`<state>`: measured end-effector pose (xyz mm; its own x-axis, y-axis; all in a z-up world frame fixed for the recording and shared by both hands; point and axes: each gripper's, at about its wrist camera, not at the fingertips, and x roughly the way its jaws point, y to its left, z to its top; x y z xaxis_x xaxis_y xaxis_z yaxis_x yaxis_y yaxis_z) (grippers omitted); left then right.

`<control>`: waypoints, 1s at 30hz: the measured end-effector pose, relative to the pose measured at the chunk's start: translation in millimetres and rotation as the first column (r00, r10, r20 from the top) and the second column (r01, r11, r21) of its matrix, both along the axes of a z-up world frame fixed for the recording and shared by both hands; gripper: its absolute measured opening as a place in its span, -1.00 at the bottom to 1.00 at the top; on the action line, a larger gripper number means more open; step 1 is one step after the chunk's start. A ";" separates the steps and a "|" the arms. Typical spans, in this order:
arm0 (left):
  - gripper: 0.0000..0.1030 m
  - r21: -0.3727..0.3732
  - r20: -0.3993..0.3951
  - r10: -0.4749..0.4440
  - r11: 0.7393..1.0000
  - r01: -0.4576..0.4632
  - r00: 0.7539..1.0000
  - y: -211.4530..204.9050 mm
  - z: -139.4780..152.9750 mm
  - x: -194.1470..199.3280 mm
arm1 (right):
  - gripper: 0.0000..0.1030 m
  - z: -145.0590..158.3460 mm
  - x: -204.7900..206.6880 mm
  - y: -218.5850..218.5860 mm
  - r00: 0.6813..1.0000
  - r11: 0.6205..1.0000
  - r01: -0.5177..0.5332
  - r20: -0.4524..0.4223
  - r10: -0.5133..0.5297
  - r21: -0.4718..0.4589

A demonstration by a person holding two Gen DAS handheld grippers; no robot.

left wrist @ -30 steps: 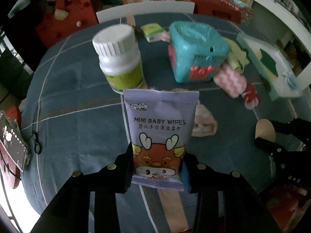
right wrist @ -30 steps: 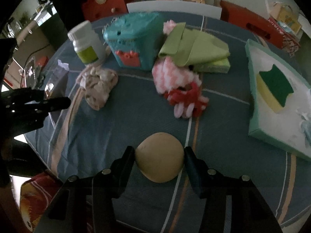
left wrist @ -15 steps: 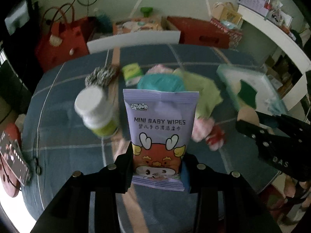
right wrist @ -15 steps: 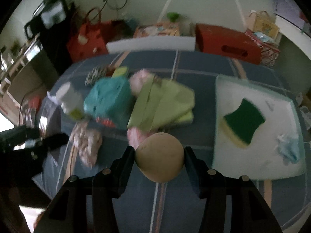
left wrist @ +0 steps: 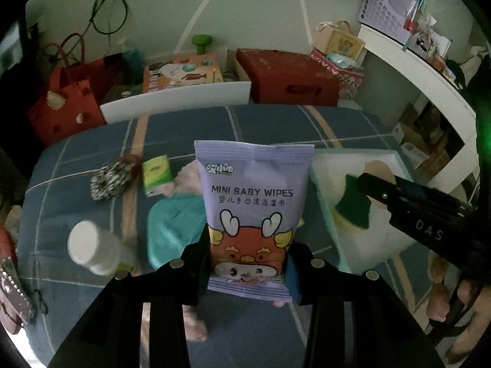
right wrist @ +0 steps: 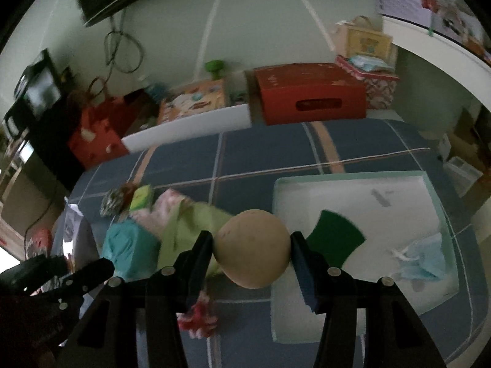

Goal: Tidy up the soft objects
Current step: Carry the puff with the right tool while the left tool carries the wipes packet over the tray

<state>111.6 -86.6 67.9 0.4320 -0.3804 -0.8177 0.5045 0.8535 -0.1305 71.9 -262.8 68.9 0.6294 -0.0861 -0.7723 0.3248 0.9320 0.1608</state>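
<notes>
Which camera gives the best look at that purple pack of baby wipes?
The left wrist view: the wipes pack faces the lens, print readable, clamped upright in the left tool. The right wrist view shows only a pale, blurred sliver of it at the left edge.

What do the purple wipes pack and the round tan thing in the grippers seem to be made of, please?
The wipes pack looks like thin plastic film with a matte printed face: crimped top seal, soft creases. The tan ball looks like matte foam or soft rubber: no shine, faint specks, an even round shape. Foam is a guess. The tray behind looks like rigid white plastic or card with a teal rim.
</notes>
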 end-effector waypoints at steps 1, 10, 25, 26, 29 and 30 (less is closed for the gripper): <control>-0.19 -0.006 -0.007 -0.001 1.000 0.001 1.000 -4.8 -0.1 3.5 | 0.07 0.9 2.3 -6.3 1.000 1.000 0.013 -0.003 -0.013 0.002; -0.19 0.005 -0.008 -0.013 1.000 0.013 1.000 -50.0 -0.2 31.2 | 0.07 4.5 16.5 -51.0 0.995 0.995 0.098 0.004 -0.098 -0.009; -0.19 0.041 -0.004 -0.136 0.990 0.136 0.991 -121.2 -14.6 23.9 | 0.06 -17.7 -9.3 -141.2 0.949 0.950 0.314 -0.049 -0.313 0.009; -0.19 0.040 -0.008 -0.151 0.988 0.152 0.988 -125.5 -15.5 21.2 | 0.06 -20.4 -13.8 -148.6 0.941 0.942 0.335 -0.054 -0.334 0.015; -0.19 0.045 -0.016 -0.170 0.984 0.170 0.985 -135.1 -17.9 17.3 | 0.06 -26.7 -27.2 -167.1 0.916 0.918 0.397 -0.071 -0.395 0.017; -0.19 0.048 -0.017 -0.172 0.984 0.172 0.985 -137.5 -18.5 16.3 | 0.06 -28.4 -31.4 -172.8 0.907 0.909 0.416 -0.076 -0.414 0.016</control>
